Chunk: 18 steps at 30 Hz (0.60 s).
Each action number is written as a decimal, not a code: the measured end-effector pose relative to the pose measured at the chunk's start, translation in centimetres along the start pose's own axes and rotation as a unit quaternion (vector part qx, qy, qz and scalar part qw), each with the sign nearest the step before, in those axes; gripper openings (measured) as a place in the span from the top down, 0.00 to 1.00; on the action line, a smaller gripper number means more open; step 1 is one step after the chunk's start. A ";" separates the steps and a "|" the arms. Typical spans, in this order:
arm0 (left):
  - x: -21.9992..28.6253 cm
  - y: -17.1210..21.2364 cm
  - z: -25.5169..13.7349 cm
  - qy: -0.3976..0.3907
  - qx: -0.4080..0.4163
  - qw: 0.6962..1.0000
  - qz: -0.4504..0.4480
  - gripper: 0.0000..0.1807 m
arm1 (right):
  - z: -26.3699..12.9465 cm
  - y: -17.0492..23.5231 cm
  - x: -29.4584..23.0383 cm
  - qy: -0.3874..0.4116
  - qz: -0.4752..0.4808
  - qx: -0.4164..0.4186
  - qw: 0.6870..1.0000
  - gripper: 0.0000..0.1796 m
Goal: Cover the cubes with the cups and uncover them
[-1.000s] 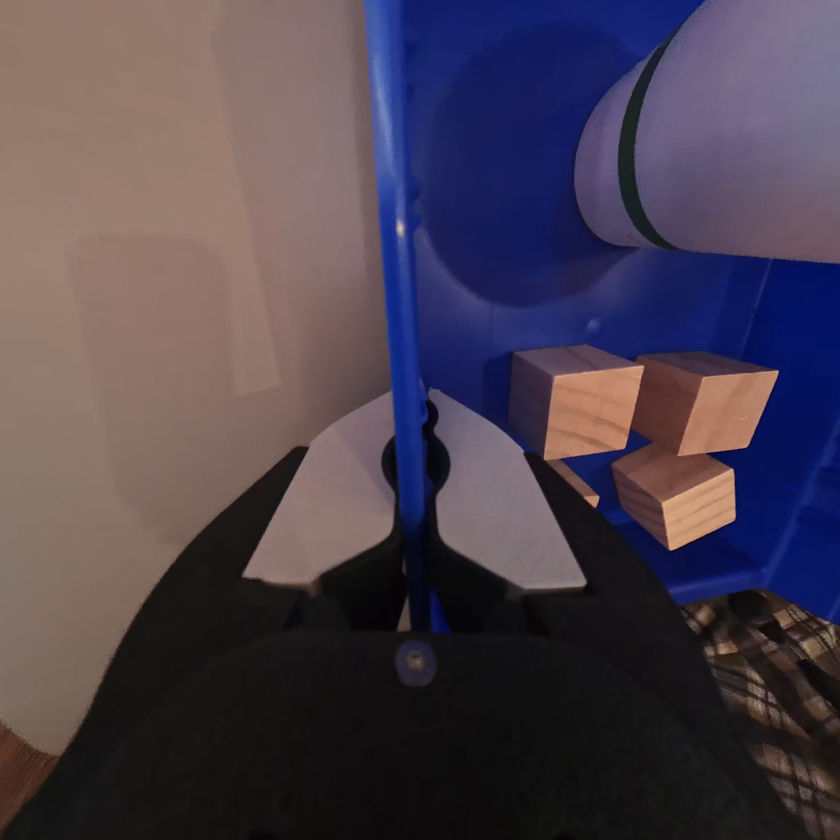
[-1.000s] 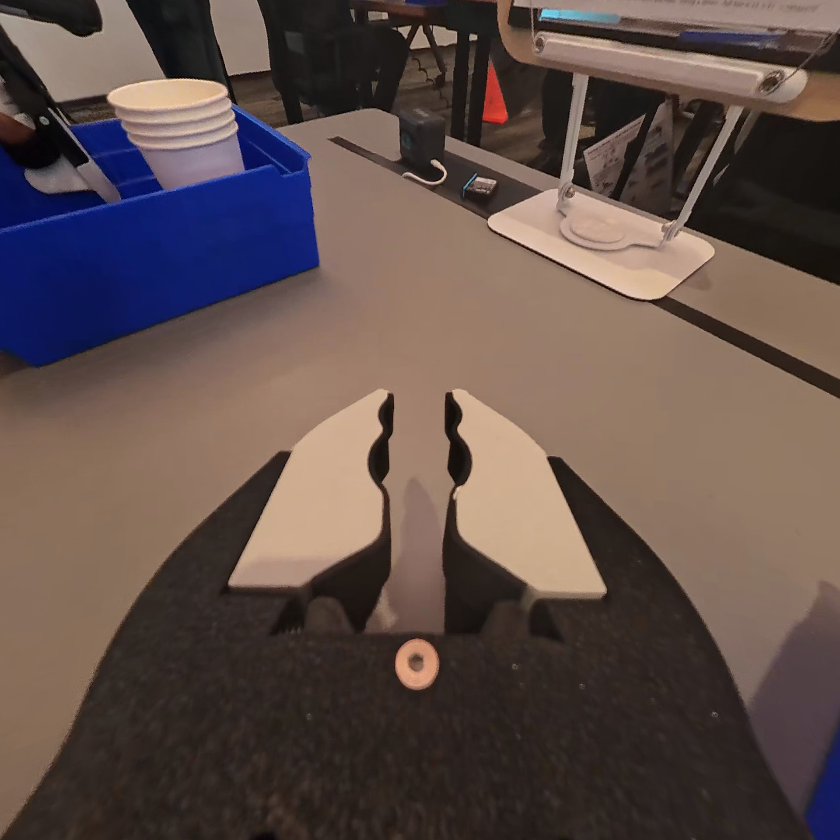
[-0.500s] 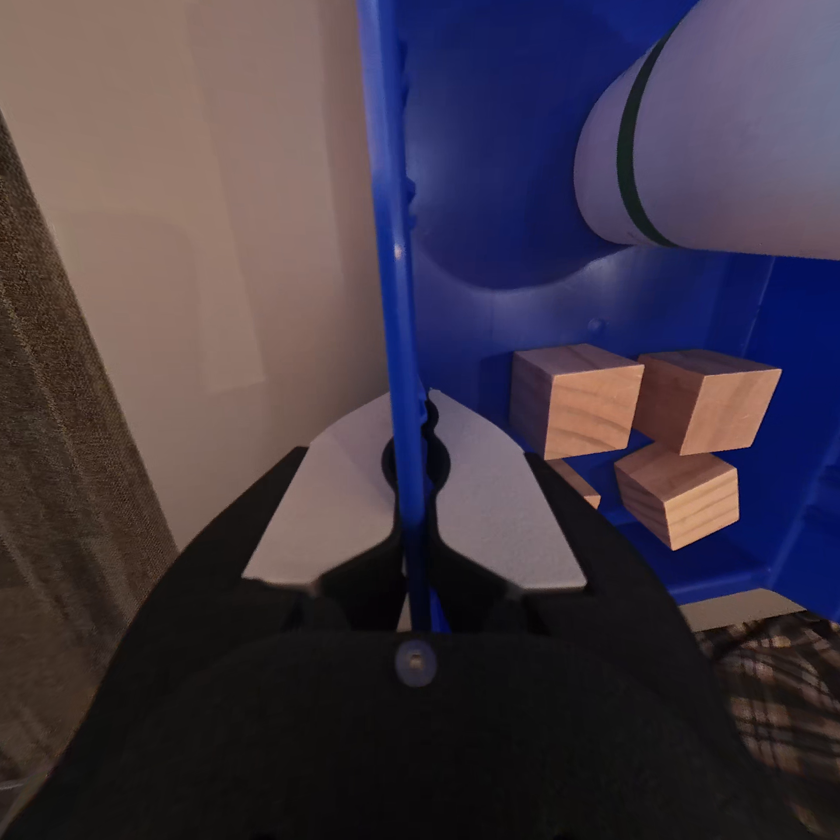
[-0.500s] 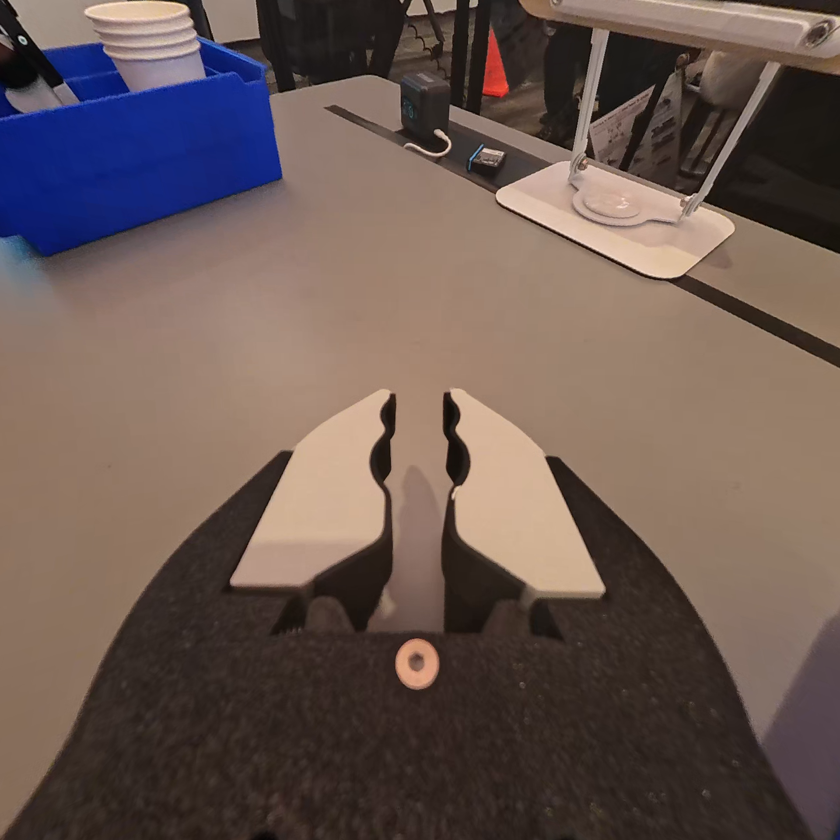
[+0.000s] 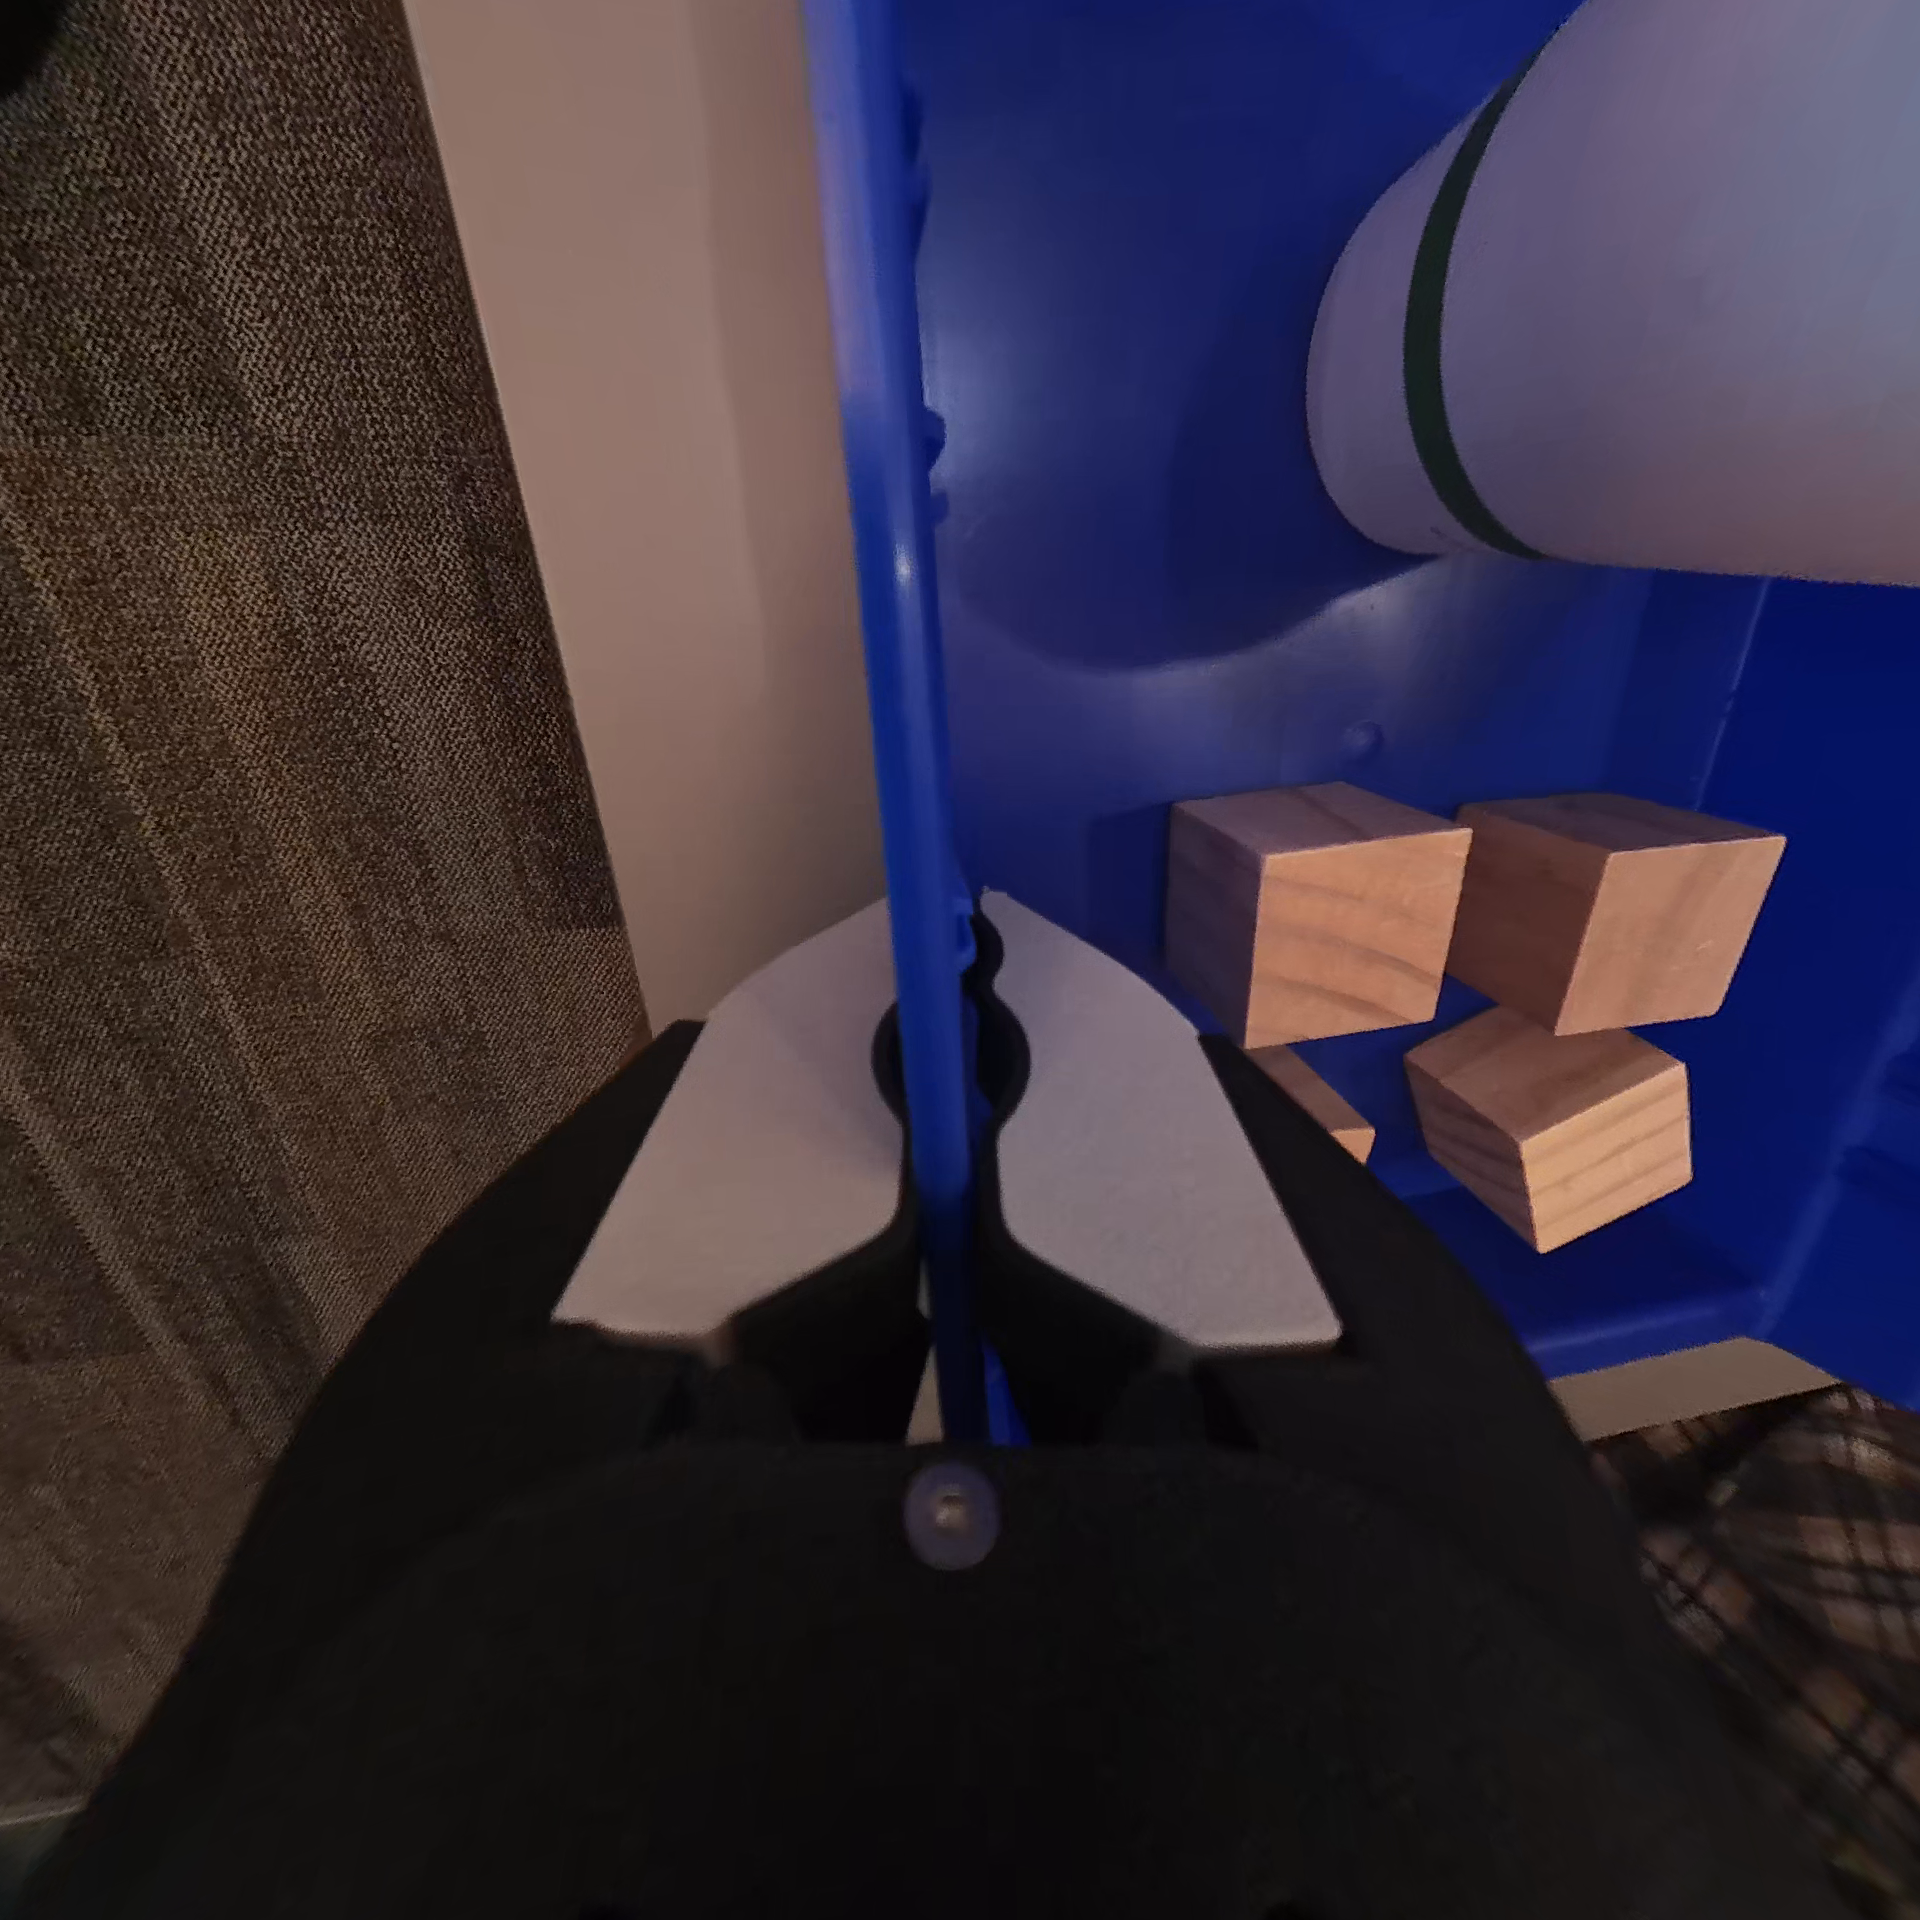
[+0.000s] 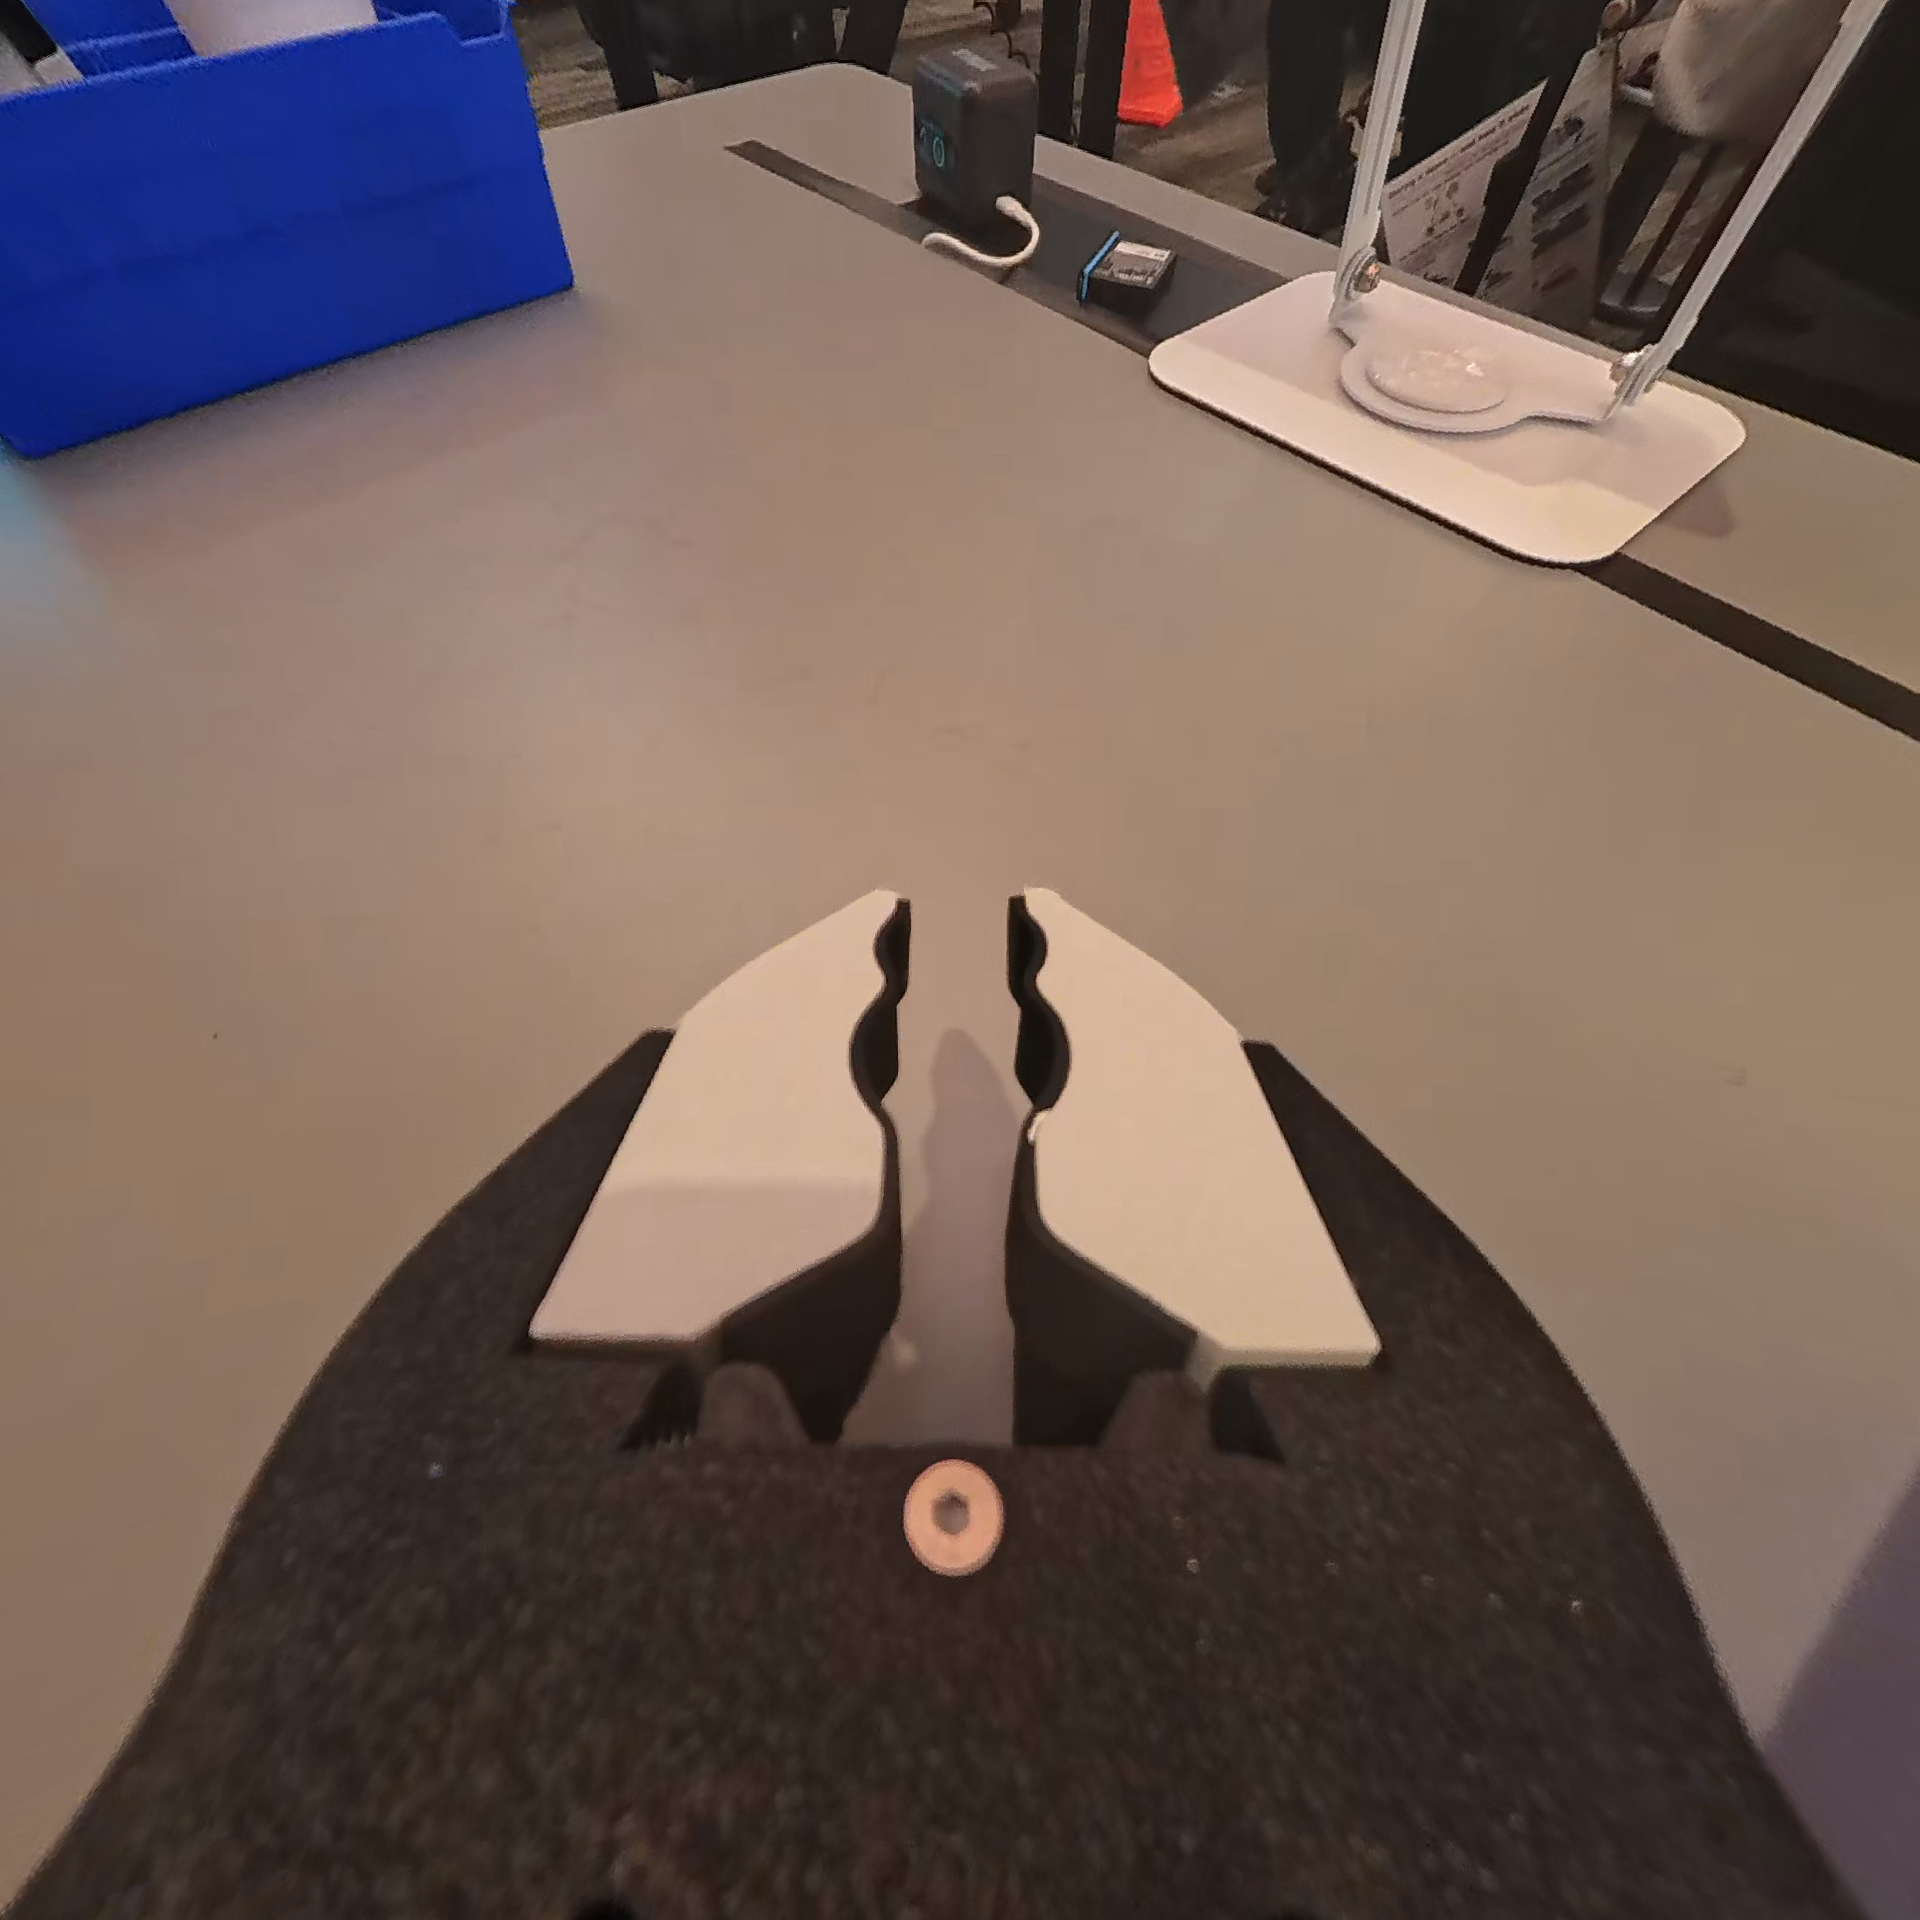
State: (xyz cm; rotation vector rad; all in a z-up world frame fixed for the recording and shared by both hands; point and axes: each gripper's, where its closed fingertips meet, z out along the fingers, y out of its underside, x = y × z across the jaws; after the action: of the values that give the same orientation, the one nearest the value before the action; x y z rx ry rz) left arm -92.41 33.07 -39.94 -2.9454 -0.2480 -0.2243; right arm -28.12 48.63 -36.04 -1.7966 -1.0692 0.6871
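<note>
The left gripper [image 5: 940, 914] is clenched on the thin side wall of the blue plastic bin [image 5: 883, 540], one finger outside the wall and one finger inside. In the left wrist view the inside of the bin fills the right half. The light wooden cubes [image 5: 1314, 914] lie in it at about 3 o'clock from the gripper tips: three are fully seen and close together, and a fourth shows only a corner behind the right finger. The stack of white paper cups [image 5: 1621, 384], with a dark band near its bottom, stands in the bin at 1 o'clock, apart from the cubes. At 9 o'clock there is brown carpet floor [image 5: 239, 727].

The right gripper [image 6: 958, 909] is released, with a narrow gap between the fingers, and grasps nothing. It is over the bare grey worktop [image 6: 831, 623]. In the right wrist view the blue bin is far at 10 o'clock. A white flat stand base [image 6: 1455, 436] is at 2 o'clock, and a small dark device with a white cable [image 6: 971, 135] is at 12 o'clock.
</note>
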 end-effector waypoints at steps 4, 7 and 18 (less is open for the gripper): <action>0.0 0.1 0.0 -0.001 0.000 1.000 0.001 0.98 | 0.1 0.1 0.0 -0.002 0.001 -0.003 1.000 0.90; 0.0 0.1 0.0 -0.001 0.000 1.000 0.000 0.98 | 0.0 0.0 -0.1 -0.002 0.001 -0.002 1.000 0.90; -1.2 -1.7 -5.0 -0.005 0.167 0.985 -0.037 0.77 | -0.3 -0.2 0.1 0.002 0.006 0.004 1.000 0.90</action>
State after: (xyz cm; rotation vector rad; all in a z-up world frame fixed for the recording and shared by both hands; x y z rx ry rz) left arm -94.61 33.57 -34.97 -2.6075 -0.3598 -0.1587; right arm -27.89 48.60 -35.71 -1.7982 -1.0521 0.6954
